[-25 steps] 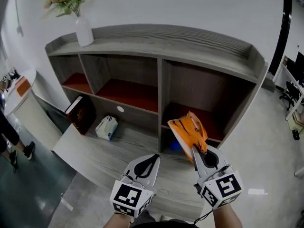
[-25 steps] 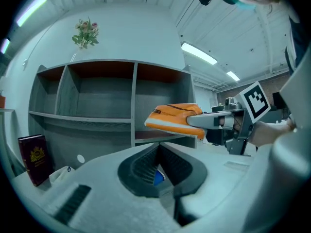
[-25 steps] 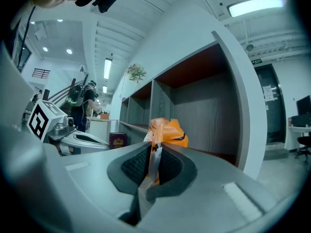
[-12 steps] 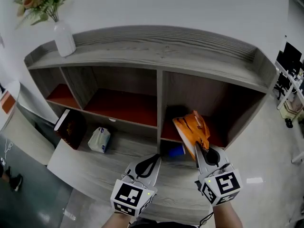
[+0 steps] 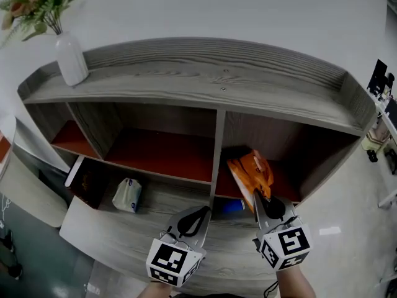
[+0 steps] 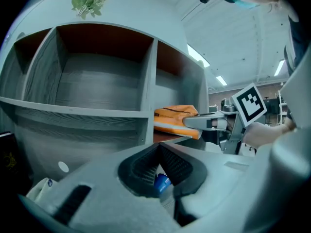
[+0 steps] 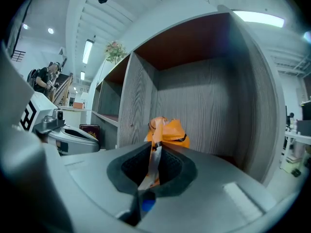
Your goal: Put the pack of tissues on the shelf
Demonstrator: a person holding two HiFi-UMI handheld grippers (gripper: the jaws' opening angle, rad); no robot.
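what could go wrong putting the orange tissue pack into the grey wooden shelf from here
1. The right gripper pinches only a thin end flap of the orange plastic pack of tissues, so the pack may swing or slip out.
2. The pack hangs near the upright divider of the grey wooden shelf and could catch on it.
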